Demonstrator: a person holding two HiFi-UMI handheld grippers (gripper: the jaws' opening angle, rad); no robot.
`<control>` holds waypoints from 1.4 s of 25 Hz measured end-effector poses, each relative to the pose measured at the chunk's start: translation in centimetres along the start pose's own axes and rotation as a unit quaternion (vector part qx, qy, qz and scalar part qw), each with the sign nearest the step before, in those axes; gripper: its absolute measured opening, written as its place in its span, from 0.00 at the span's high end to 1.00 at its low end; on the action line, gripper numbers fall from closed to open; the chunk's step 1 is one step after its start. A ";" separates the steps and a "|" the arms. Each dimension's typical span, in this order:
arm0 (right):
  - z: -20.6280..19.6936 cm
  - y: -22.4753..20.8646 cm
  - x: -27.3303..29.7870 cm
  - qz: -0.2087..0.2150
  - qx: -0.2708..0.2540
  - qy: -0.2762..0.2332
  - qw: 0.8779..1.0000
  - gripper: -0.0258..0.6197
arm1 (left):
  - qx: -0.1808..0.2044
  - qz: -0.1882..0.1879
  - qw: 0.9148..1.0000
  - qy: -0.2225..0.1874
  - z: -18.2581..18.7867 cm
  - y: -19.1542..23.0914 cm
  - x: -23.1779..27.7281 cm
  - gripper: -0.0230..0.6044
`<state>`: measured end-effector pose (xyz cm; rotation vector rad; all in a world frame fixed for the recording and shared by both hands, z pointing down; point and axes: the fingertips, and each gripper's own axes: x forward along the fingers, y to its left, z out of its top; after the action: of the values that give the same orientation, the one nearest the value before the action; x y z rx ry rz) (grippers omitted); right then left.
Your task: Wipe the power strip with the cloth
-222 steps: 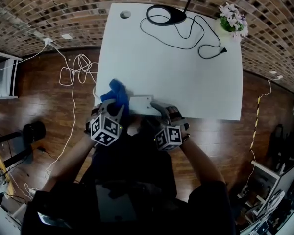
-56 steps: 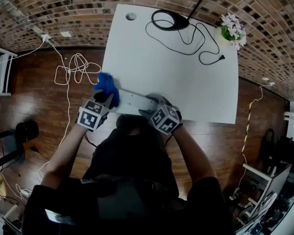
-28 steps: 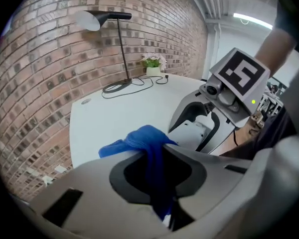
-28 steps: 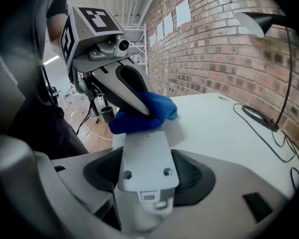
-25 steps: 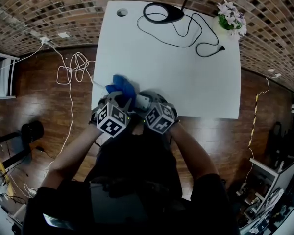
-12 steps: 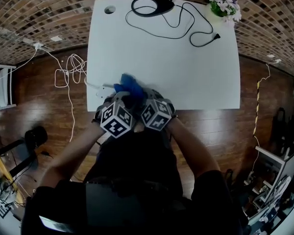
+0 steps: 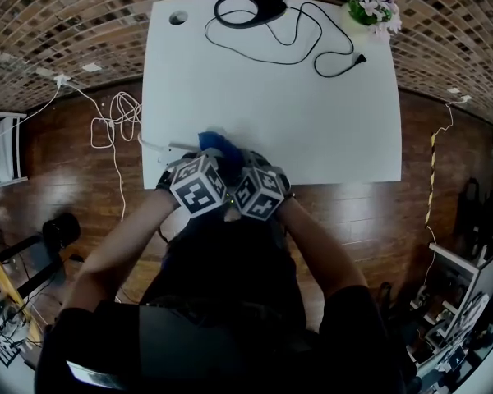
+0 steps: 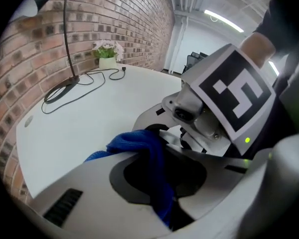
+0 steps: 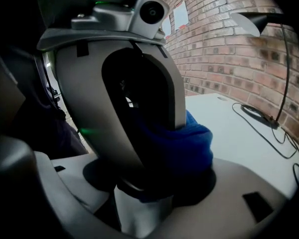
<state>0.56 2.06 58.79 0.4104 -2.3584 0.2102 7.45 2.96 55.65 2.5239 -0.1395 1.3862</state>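
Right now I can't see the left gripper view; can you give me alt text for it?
The left gripper's jaws are shut on a blue cloth, right against the right gripper with its marker cube. Behind them a white table runs to a brick wall, with a lamp, a cable and a flower pot.

Head view: steeply down over table [image 7: 271,97]. Gripper views: close along jaws, facing each other, sharing cloth [image 8: 139,143].

Left hand-held gripper [image 7: 212,156] has dragged the blue cloth [image 7: 214,142] along the power strip [image 7: 181,148] from the far left end. Now it's bumped right up against the right hand-held gripper [image 7: 248,161], and only the strip's left end shows.
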 end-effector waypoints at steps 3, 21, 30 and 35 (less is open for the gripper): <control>-0.1 0.0 0.0 0.001 0.008 0.002 1.000 0.51 | 0.002 -0.007 1.000 0.000 0.1 -0.1 0.0 0.87; 0.1 -0.1 -0.1 -0.005 -0.001 -0.006 1.000 0.50 | 0.033 0.047 0.998 0.006 0.0 -0.1 0.4 0.87; 0.3 0.1 -0.1 -0.006 -0.009 -0.010 1.000 0.51 | -0.007 0.078 0.996 -0.032 -1.0 0.8 -0.7 0.87; 0.3 0.0 -0.1 -0.007 -0.009 -0.010 1.000 0.51 | -0.024 0.090 0.995 -0.038 -2.4 2.1 -1.9 0.87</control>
<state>0.41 1.96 58.50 0.4209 -2.3748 0.1783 4.07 1.52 55.65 2.5776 -0.4201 1.3335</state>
